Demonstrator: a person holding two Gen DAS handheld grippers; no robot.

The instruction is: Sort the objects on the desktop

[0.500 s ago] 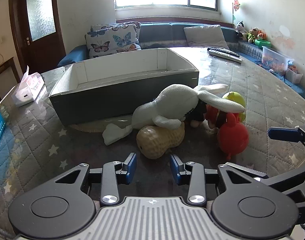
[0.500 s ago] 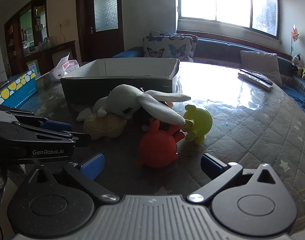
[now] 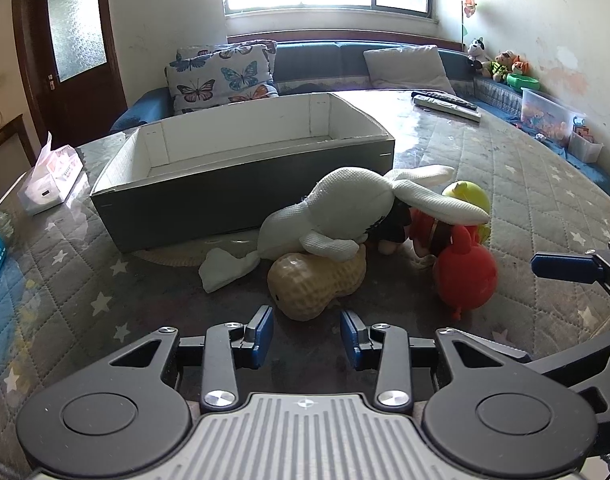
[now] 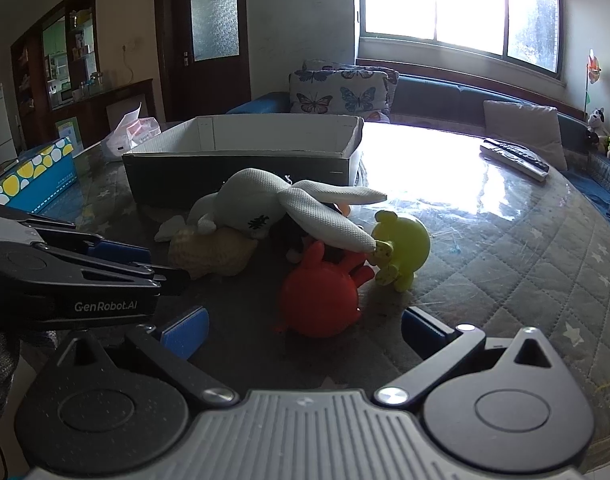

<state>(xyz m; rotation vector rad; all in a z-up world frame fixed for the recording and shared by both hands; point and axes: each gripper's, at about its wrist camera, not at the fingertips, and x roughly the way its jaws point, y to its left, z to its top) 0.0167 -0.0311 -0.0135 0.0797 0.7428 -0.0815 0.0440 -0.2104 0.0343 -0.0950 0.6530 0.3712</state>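
Left wrist view: left gripper [image 3: 306,332] low over the desk [image 3: 525,184], jaws parted and holding nothing, blue pads [image 3: 263,330] on either side of a narrow gap. Just ahead of that gap, a peanut-shaped toy [image 3: 317,284], near end close to the fingertips but not between them. Draped across the peanut, a white stuffed rabbit [image 3: 345,208], one long ear reaching right over a yellow-green ball figure [image 3: 471,198]. To the right of the peanut, a red ball figure [image 3: 467,276] standing on the desk, touching the pile. Behind the heap, an open grey box [image 3: 241,196] with white inside walls, nothing visible in it. Far left, a tissue pack [image 3: 51,178]; far back right, remote controls [image 3: 445,102].

Right wrist view: right gripper [image 4: 303,330] spread wide and released, nothing between the fingers. Red ball figure [image 4: 319,300] directly in front of the gap, near its middle, just past the fingertips. Yellow-green ball figure [image 4: 407,246] behind it to the right, rabbit [image 4: 261,204] and peanut [image 4: 211,254] to the left. Left gripper [image 4: 161,270] coming in from the left edge, tips just short of the peanut. Spotted blue carton [image 4: 29,178] at far left.
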